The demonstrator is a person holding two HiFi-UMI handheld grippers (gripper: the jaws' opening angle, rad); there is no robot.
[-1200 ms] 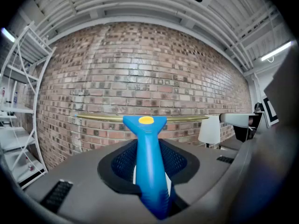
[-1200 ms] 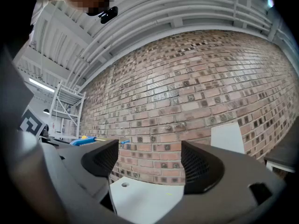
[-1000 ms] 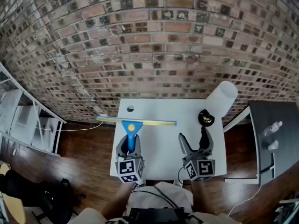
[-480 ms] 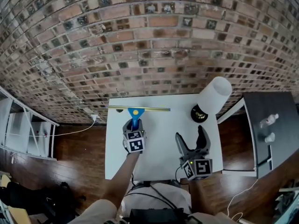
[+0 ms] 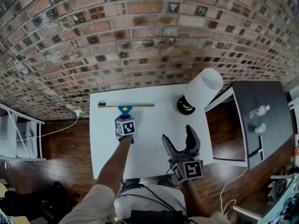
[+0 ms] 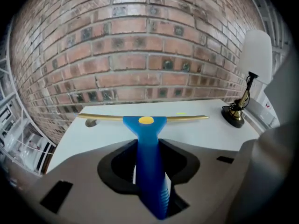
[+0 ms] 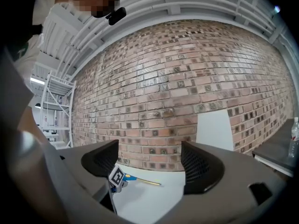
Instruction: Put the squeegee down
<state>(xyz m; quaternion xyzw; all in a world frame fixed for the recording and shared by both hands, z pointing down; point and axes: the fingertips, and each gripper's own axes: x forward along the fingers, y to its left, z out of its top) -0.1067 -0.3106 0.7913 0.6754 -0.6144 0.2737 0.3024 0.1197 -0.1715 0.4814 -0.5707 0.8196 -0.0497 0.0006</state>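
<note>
The squeegee [image 5: 125, 107] has a blue handle and a long brass-coloured blade; the blade runs left to right along the far part of the white table [image 5: 154, 125]. My left gripper [image 5: 124, 116] is shut on the blue handle [image 6: 149, 157], pointing down and toward the brick wall. The blade [image 6: 187, 118] hangs low over the tabletop; whether it touches I cannot tell. My right gripper [image 5: 178, 135] hovers open and empty over the table's near right. In the right gripper view the left gripper's marker cube [image 7: 116, 176] and the squeegee [image 7: 142, 180] show between the open right jaws [image 7: 149, 164].
A table lamp with a white shade [image 5: 203, 87] and dark base [image 5: 186, 106] stands at the table's far right corner. A dark side table [image 5: 254, 125] with bottles is to the right. The brick wall [image 5: 140, 45] rises just behind. A round hole [image 6: 90, 122] marks the table's far left.
My left gripper has carried the squeegee down and away from me toward the wall, so the blade now sits low over the table's far part. The right gripper has hardly moved.
</note>
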